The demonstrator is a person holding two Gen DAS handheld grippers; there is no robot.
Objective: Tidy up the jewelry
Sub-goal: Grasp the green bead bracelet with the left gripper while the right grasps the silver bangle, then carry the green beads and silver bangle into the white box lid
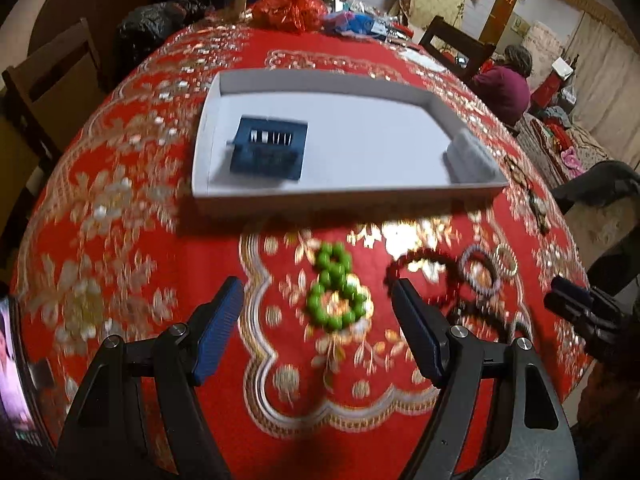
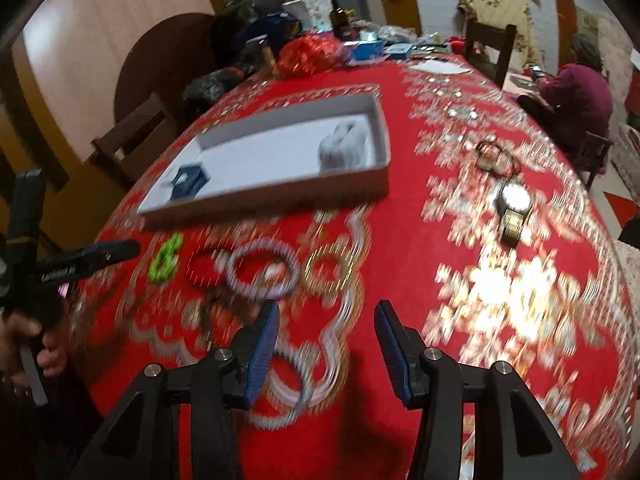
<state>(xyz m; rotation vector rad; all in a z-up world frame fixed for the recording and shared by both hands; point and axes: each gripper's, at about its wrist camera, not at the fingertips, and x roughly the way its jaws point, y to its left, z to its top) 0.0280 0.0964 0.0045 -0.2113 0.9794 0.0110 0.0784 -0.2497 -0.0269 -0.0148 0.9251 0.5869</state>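
A white shallow box (image 1: pixel 304 80) (image 2: pixel 382 128) lies on the red tablecloth, holding a blue ring case (image 1: pixel 269 148) (image 2: pixel 189 181) and a grey pouch (image 1: pixel 470 158) (image 2: pixel 344 144). A green bead bracelet (image 1: pixel 334 290) (image 2: pixel 166 260), a dark red bracelet (image 1: pixel 424 264) (image 2: pixel 202 266), a pale bead bracelet (image 1: pixel 478 270) (image 2: pixel 262 274) and a gold bracelet (image 1: pixel 506 260) (image 2: pixel 328 268) lie in front of the box. My left gripper (image 1: pixel 318 300) is open above the green bracelet. My right gripper (image 2: pixel 326 316) is open just before the bracelets.
More jewelry and a watch (image 2: pixel 514 200) lie on the cloth to the right. Bags and clutter (image 1: pixel 288 10) crowd the table's far end. Wooden chairs (image 1: pixel 48 80) stand around the table. A person (image 1: pixel 506 84) sits at the far right.
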